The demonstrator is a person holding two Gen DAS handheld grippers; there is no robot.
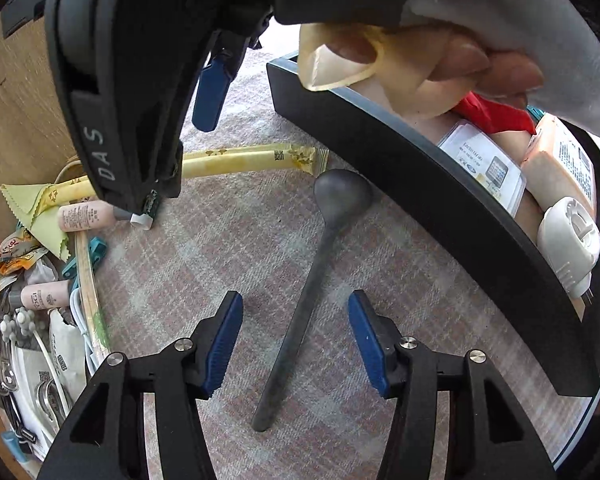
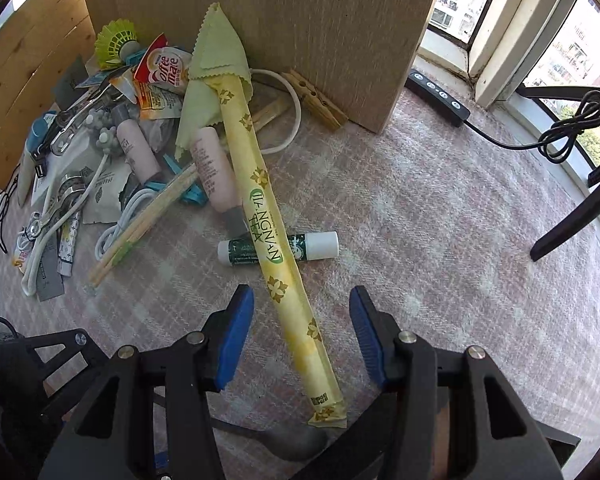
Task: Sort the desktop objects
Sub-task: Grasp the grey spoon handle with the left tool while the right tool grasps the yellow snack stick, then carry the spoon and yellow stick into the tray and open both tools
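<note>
**Inspector:** Two grippers in play. State each, please.

**Operator:** My left gripper [image 1: 296, 344] is released, jaws apart with the grey spoon [image 1: 300, 308] lying between them; the pads do not press on it. My right gripper [image 2: 302, 334] is likewise released, jaws standing either side of the yellow tea sachet [image 2: 272, 232], no contact.

**Inspector:** Where do the items lie?

**Operator:** Both flat on the checked cloth [image 2: 440, 220] of the bench. The spoon's bowl sits just beside the wall of the black tray [image 1: 420, 184], which already holds a white plug [image 1: 568, 240] and cards. The sachet rests across a green-and-white tube [image 2: 278, 249], its far end reaching the pile of clutter [image 2: 100, 140] by the wooden board [image 2: 300, 20].

**Inspector:** Orientation?

**Operator:** The spoon's long axis runs away from my left gripper, handle nearest, bowl pointing at the tray, tilted slightly rightward. The sachet's long axis runs diagonally, near end at my right gripper, far end under the green cloth [image 2: 216, 64].

**Inspector:** Recommended method?

**Operator:** My judgement: lower squarely so the pads cross each long axis, close on the spoon's handle mid-length, and take the sachet near its free end, lifting gently so the tube beneath is not dragged.
</note>
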